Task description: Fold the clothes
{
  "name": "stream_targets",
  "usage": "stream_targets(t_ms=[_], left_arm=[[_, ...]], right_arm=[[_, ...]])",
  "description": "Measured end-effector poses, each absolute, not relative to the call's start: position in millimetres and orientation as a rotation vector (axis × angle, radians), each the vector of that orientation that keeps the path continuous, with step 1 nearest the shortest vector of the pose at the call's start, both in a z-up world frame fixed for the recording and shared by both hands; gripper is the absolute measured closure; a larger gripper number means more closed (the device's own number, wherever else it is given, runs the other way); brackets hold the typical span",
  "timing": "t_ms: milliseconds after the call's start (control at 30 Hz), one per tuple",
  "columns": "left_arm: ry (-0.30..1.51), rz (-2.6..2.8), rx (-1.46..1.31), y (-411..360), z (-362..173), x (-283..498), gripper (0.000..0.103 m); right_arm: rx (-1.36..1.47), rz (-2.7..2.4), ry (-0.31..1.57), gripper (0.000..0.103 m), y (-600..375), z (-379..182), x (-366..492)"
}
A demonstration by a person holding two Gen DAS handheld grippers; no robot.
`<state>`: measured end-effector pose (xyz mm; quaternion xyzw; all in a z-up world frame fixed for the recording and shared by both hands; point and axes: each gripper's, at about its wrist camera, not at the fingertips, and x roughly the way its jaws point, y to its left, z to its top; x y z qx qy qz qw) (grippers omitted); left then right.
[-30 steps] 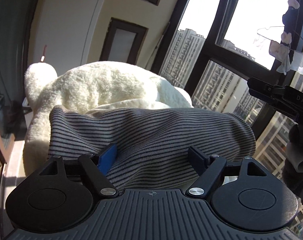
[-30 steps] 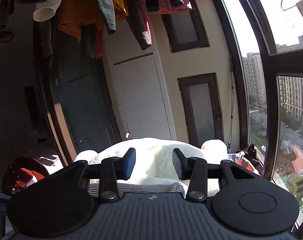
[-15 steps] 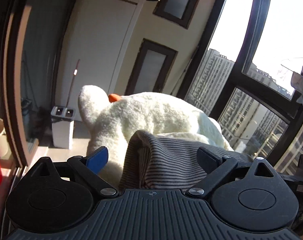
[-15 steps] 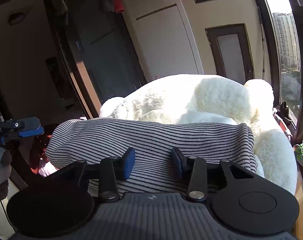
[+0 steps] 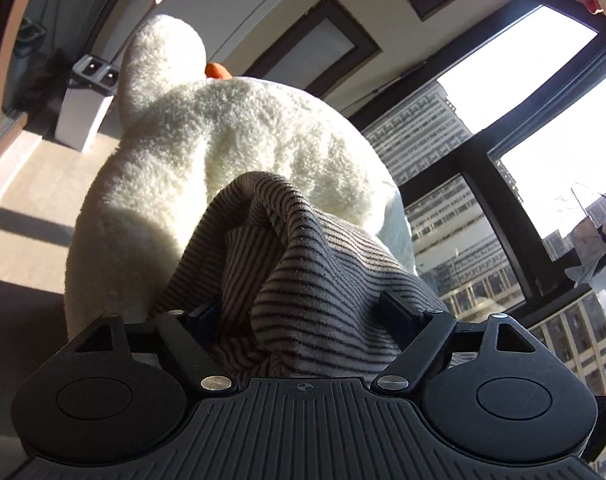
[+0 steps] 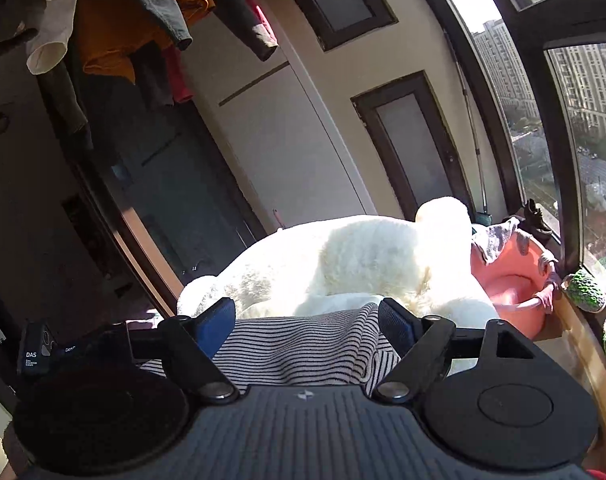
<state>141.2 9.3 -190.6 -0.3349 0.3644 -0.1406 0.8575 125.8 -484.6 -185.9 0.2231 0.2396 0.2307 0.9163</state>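
Sunlight pours through tall dark-framed windows (image 6: 559, 128), with pale apartment towers (image 5: 427, 128) outside, and lies in bright bands on the tan floor (image 5: 19, 196). The cream wall (image 6: 327, 80) carries two dark-framed frosted panels (one high, one lower), with a dark doorway (image 6: 151, 184) to their left. Clothes hang overhead (image 6: 135, 12), and a pink basin (image 6: 515, 276) sits by the sill beside a big white plush toy (image 5: 239, 144).
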Motion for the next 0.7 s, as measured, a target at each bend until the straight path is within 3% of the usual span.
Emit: stream_targets(t_ms=[233,333,500,600,700], left_arm=[[0.783,-0.28,-0.71,13,-193,142,0.029],[0.791,-0.273,-0.713,15,-196,145,0.025],[0.799,-0.26,-0.73,17,-200,143,0.016],[0.778,-0.227,-0.749,27,-198,131,0.014],[0.756,-0.213,-0.832,46,-197,109,0.01]], right_arm=[[0.851,0.478,0.723,0.018,-524,-250,134],[0.949,0.504,0.773,0.009,-516,-270,143],[0.978,0.542,0.818,0.009,-484,-281,165],[0.899,0.537,0.806,0.033,-469,-269,171],[0.858,0.533,0.8,0.038,-468,-258,175]])
